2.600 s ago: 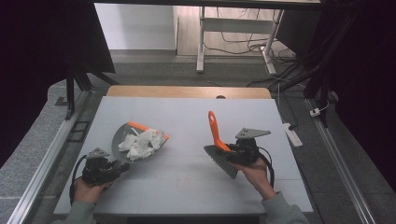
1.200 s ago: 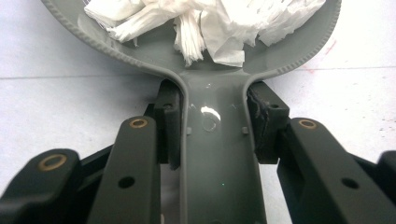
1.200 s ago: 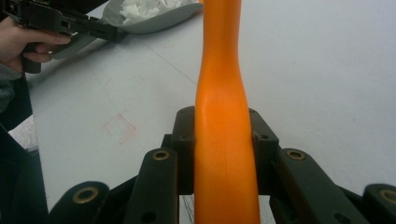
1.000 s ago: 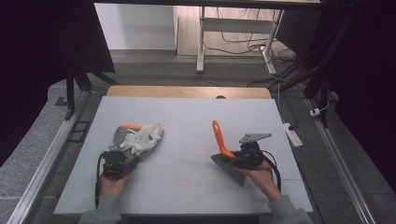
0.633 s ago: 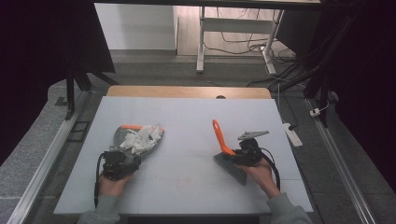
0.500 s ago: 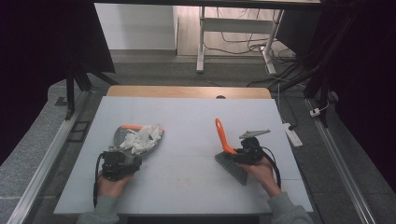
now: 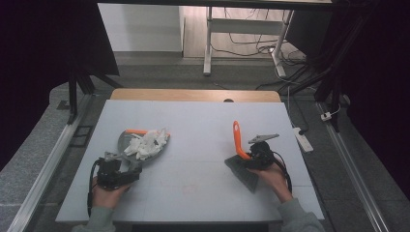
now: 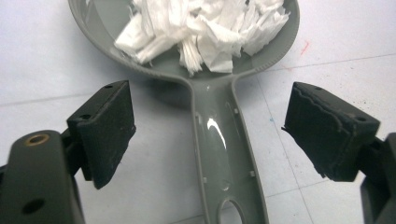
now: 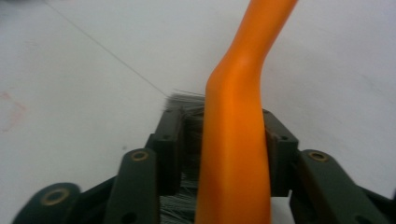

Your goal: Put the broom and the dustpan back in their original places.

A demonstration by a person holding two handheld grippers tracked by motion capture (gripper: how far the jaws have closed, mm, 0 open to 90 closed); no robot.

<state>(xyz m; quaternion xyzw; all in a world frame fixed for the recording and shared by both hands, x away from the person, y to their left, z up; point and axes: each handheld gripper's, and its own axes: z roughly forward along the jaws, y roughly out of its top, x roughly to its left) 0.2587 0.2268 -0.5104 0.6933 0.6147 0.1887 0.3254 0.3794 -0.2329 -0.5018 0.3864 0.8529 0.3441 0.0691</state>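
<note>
Dustpan set down, brush being let go

Left tool released, jaws just opened wide either side of the grey dustpan; its handle runs straight away from the tool to the pan, heaped with white paper scraps, on the table at left. Right tool: jaws just opened, pads beside the orange-handled brush; grip uncertain.

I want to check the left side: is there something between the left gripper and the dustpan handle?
No. The left gripper stands open with the dustpan handle bare between its pads, neither touching it. The paper lies farther on.
</note>
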